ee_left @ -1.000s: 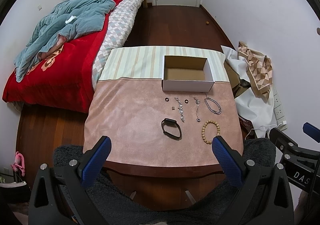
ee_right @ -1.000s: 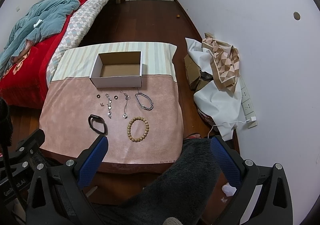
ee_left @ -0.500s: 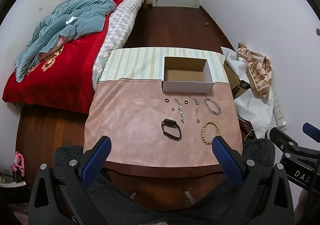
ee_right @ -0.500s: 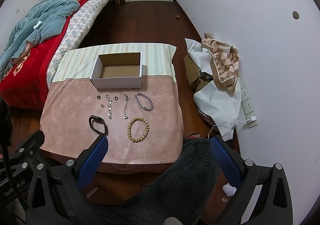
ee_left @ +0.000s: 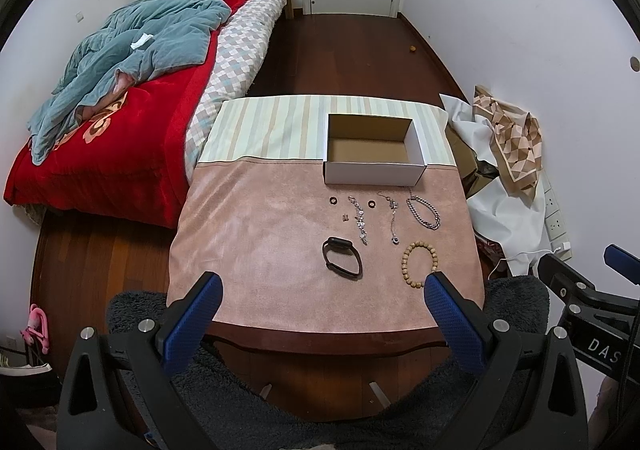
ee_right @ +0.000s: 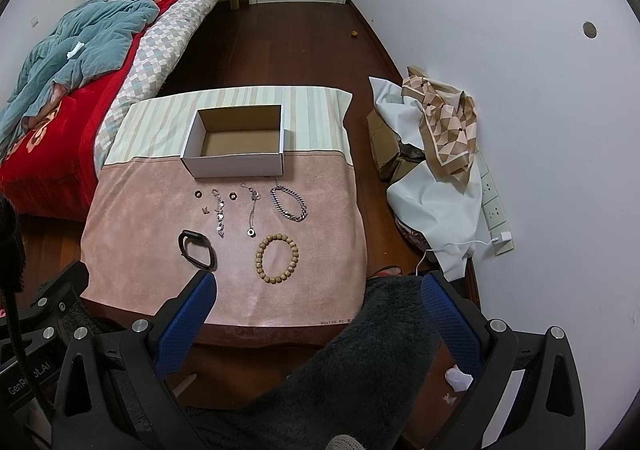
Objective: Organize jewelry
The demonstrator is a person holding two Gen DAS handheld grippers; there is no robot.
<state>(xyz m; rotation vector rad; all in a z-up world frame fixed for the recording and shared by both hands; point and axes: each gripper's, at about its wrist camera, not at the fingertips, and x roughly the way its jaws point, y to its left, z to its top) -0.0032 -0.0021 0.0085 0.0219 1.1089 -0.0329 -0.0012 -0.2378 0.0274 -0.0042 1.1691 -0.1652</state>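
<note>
An open white cardboard box (ee_left: 374,172) (ee_right: 236,166) stands empty on the pink mat. In front of it lie jewelry pieces: a wooden bead bracelet (ee_left: 419,264) (ee_right: 277,258), a black band (ee_left: 342,258) (ee_right: 197,249), a silver chain bracelet (ee_left: 423,208) (ee_right: 289,203), two thin silver chains (ee_left: 359,219) (ee_left: 393,220), two dark rings (ee_left: 332,201) (ee_left: 371,204) and a small earring (ee_left: 345,217). My left gripper (ee_left: 320,286) is open and empty, above the table's near edge. My right gripper (ee_right: 316,284) is open and empty, near the table's front right corner.
A bed (ee_left: 120,98) with a red cover and blue blanket stands left of the table. Cloths and cardboard (ee_right: 432,154) are piled against the right wall, beside a power strip (ee_right: 496,210). A dark fuzzy fabric (ee_right: 360,362) lies below the grippers.
Both views have shifted very slightly; the table sits a touch lower in frame. No jewelry has moved and both grippers stay open.
</note>
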